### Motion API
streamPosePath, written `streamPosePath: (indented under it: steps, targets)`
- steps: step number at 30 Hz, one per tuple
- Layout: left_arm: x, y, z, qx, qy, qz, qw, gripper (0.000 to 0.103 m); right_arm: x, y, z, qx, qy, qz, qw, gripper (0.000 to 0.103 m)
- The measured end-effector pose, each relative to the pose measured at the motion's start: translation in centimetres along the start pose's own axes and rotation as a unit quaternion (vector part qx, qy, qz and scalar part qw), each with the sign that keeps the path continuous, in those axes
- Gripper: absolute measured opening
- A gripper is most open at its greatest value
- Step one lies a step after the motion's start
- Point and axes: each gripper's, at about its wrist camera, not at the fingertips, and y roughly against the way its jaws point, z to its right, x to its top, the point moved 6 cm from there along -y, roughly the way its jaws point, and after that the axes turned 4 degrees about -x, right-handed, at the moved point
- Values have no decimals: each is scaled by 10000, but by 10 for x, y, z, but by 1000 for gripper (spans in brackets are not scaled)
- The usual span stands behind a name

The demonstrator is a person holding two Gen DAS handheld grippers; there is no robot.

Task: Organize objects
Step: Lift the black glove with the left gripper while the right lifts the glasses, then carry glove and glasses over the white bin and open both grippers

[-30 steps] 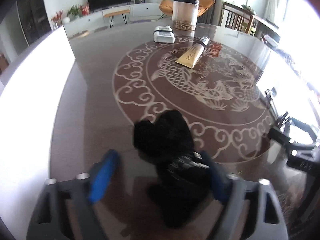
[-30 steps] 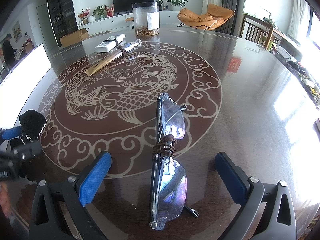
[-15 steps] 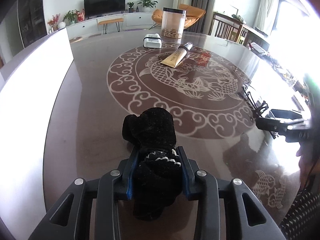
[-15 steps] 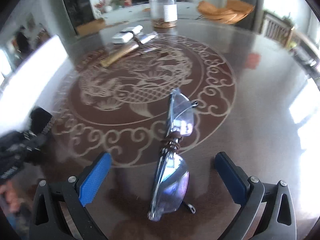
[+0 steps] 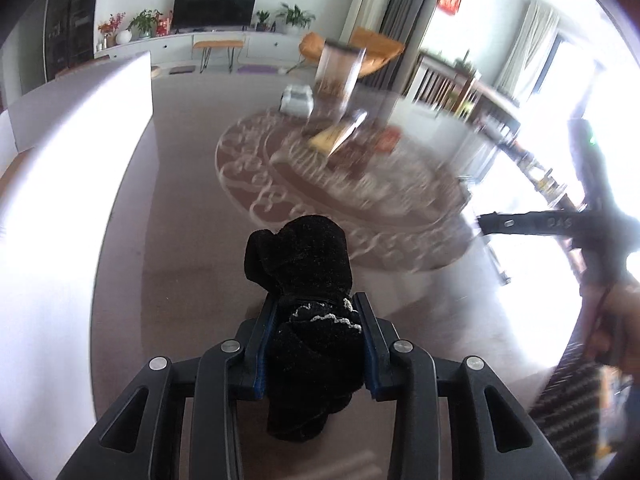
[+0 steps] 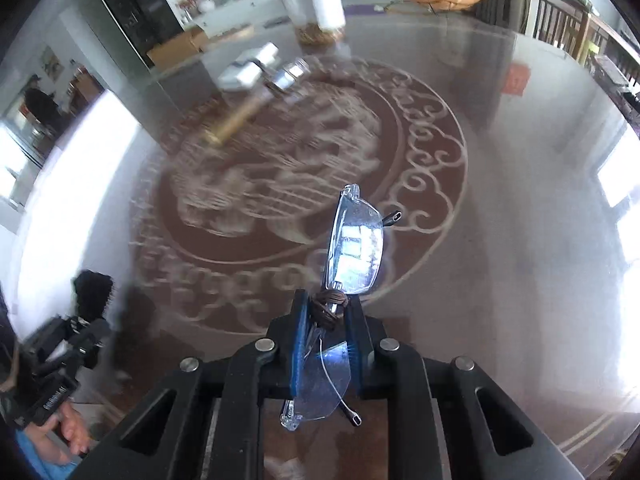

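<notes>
My left gripper point(image 5: 316, 308) is shut on a black knitted sock point(image 5: 304, 264) with white trim, held just above the dark round table point(image 5: 180, 240). In the right wrist view my right gripper point(image 6: 326, 312) is shut on the bridge of clear safety glasses point(image 6: 354, 244), where a brown cord is wound; one lens sticks out ahead, the other hangs below the pads. The sock point(image 6: 93, 292) and left gripper show at that view's lower left. The right gripper's black body point(image 5: 560, 224) appears at the right of the left wrist view.
At the table's far side lie a gold tube point(image 6: 236, 120), a white box point(image 6: 248, 66) and a clear jar point(image 6: 320, 12) with brown contents. A white panel point(image 5: 72, 152) stands along the left edge. A hand point(image 6: 70, 432) is at lower left.
The right gripper's jaws closed from wide open onto the glasses and lifted them. The left gripper closed on the sock and raised it, tilting the view up toward the room.
</notes>
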Motion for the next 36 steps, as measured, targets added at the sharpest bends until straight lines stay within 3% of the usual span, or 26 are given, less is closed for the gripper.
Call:
streamPosePath:
  steps: [3,6,10,14,16,17,18,19,20,25,27,28,30,33,36]
  targets:
    - [19,51,-1,-381,242,412,9981,35,8,38,-46,438,246,331,9982,18]
    - [40,115,-25,-168,316,998,9944,35,25,82,-116,1027,705,711,9897,18]
    - [45,183,-102,876,707,1411,9836,35,40,124,-229,1963,1365,1057,9652,19]
    - [24,204,-183,1882,1276,1152,9670,36,26,124,-351,2680,2148,809,9357,19]
    - [7,205,-219,2211,1713,861,9562,48,16,111,-391,2773,2465,609,9266,20]
    - [-4,202,-235,2318,1965,642,9505,55,5,96,-416,2801,2680,307,9213,28]
    - [-10,201,-244,2357,2126,515,9469,68,-2,84,-428,2740,2802,85,9200,53]
    - [-18,199,-251,2365,2312,408,9428,76,-10,72,-439,2630,2921,-114,9194,66]
    - [-23,197,-255,2349,2395,390,9413,77,-17,63,-448,2513,3051,-186,9184,79]
    - [-31,185,-246,2378,2408,449,9399,77,-27,79,-435,2501,3164,310,9146,84]
    - [-22,181,-227,2376,2217,566,9440,78,-21,95,-407,2417,3025,814,9184,101]
    - [-16,179,-213,2329,2074,679,9477,78,-19,100,-392,2287,2935,1049,9223,103]
    - [-3,173,-184,2147,1786,868,9563,78,-12,99,-346,1823,2651,1354,9371,103]
    - [17,160,-123,1608,1155,1068,9744,78,-7,70,-261,1046,2020,1386,9639,103]
    - [33,143,-50,897,467,1079,9890,79,-22,30,-160,49,1313,1127,9849,103]
